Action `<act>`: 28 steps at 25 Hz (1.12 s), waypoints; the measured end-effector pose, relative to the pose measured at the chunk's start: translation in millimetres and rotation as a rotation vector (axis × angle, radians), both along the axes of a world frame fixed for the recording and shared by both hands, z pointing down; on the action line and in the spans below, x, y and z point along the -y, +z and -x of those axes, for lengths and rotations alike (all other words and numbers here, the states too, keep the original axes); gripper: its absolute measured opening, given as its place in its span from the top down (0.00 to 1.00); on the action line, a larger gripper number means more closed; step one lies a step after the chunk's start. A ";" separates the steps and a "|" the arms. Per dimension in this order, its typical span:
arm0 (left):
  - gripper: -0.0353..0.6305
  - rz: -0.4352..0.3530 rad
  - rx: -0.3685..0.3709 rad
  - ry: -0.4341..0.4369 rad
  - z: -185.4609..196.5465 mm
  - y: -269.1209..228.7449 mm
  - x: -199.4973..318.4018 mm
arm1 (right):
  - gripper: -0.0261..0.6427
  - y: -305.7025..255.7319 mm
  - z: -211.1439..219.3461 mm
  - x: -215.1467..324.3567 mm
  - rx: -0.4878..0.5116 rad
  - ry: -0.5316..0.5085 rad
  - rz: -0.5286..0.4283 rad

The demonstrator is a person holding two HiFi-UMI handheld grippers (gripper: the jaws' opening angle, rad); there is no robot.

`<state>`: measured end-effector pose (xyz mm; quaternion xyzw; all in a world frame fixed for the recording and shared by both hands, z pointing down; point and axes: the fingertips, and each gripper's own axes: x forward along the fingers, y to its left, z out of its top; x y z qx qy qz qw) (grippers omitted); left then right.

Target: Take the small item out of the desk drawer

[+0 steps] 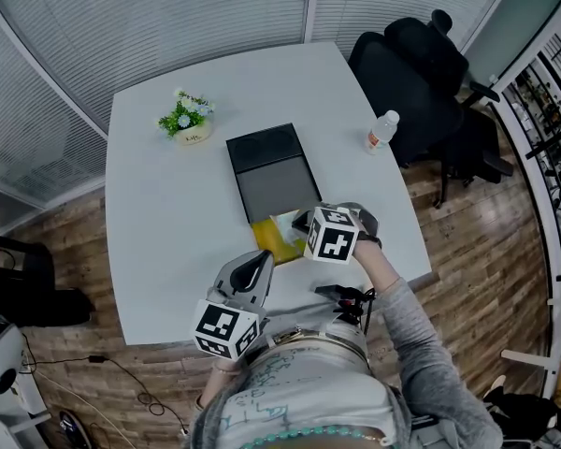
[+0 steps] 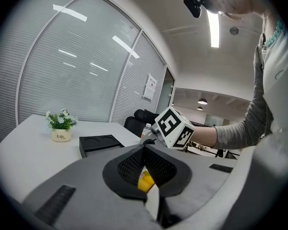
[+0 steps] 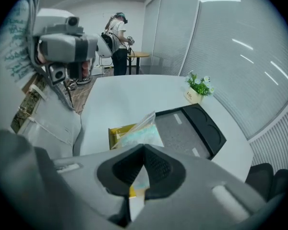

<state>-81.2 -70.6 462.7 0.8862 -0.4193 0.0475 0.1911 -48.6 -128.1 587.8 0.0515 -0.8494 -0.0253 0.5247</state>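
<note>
Packet of clear plastic [image 3: 139, 131], pinched by its edge in my closed right tongs [image 3: 144, 150] so it lifts free, hangs just above the open yellow drawer [image 3: 115, 133] of the black desk organizer [image 3: 206, 128], while my left tongs [image 2: 145, 148], closed and empty, sit aside.

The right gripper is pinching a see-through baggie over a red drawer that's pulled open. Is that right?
Almost. The drawer is yellow, not red; the right gripper view shows it clearly. The rest holds: the right gripper is pinching the see-through baggie over that pulled-open drawer.
</note>
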 end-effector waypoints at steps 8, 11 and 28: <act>0.95 -0.010 -0.004 0.000 -0.8 -0.8 0.2 | 0.96 -42.9 1.7 -1.1 0.065 0.015 -0.021; 0.95 -0.012 -0.003 0.003 -4.0 -2.1 0.6 | 0.96 -52.9 0.3 -3.1 0.081 0.010 -0.021; 0.95 -0.007 -0.001 0.003 -5.0 0.2 -2.7 | 0.96 -70.7 1.5 -15.8 0.102 -0.014 -0.034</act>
